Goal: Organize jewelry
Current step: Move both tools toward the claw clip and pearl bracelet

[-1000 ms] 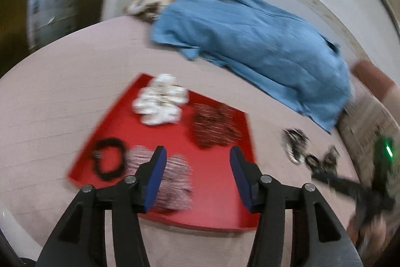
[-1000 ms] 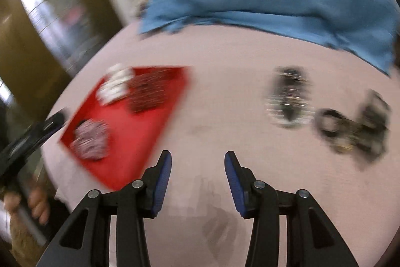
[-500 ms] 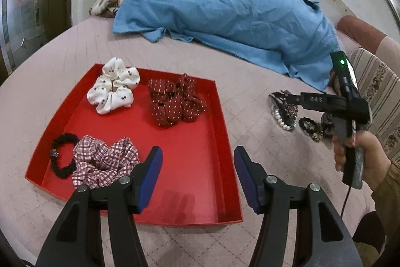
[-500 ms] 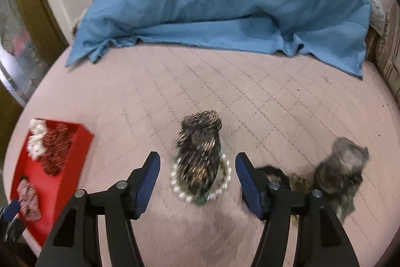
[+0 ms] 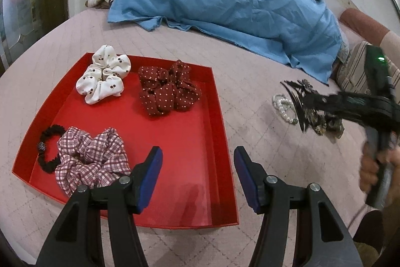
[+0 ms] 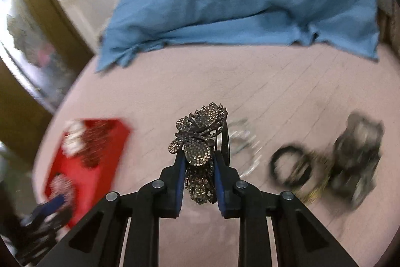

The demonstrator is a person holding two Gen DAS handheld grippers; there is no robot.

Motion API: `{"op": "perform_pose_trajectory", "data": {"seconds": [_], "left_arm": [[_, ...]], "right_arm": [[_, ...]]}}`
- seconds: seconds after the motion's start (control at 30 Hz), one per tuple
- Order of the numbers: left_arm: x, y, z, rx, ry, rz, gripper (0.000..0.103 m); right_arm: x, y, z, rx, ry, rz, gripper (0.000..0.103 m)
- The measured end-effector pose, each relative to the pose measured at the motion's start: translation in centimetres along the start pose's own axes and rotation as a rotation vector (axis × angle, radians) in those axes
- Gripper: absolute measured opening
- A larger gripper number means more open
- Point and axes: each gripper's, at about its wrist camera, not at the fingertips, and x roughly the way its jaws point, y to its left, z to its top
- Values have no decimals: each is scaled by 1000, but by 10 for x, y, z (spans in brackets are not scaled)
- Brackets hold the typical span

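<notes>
Four scrunchies lie in the red tray (image 5: 220, 142). My right gripper (image 6: 198, 164) jaws are closing on the rhinestone hair claw (image 6: 200, 139); left gripper (image 5: 197, 177) jaws spread, empty. Pearl bracelet (image 5: 283, 106) and more remain on the bed.

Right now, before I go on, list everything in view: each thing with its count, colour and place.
Tray: one, red, on the pink bedcover.
Scrunchies: three in the tray; white dotted at its far left, dark red dotted beside it, pink plaid at its near left.
Hair tie: one, black, in the tray, beside the plaid scrunchie.
Rhinestone hair clip: one, bronze, between the right gripper's pads.
Pearl bracelet: one, white, on the cover.
Dark accessories: blurred pile, count unclear, right of the bracelet.
Cloth: one, blue, far side.
Left gripper: open, above the tray.
Right gripper: jaws closing on the clip.
</notes>
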Motion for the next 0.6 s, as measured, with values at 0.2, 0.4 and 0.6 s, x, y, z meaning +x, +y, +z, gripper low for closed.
{"op": "perform_pose_trajectory", "data": {"seconds": [0.2, 0.4, 0.6], "left_arm": [[0, -8, -4, 26, 4, 10, 58], [2, -8, -5, 36, 9, 14, 58], [5, -8, -5, 32, 16, -2, 59]], "right_arm": [[2, 20, -38, -37, 107, 96, 57], [-4, -13, -23, 17, 16, -86, 57], [31, -31, 1, -5, 28, -235, 33]]}}
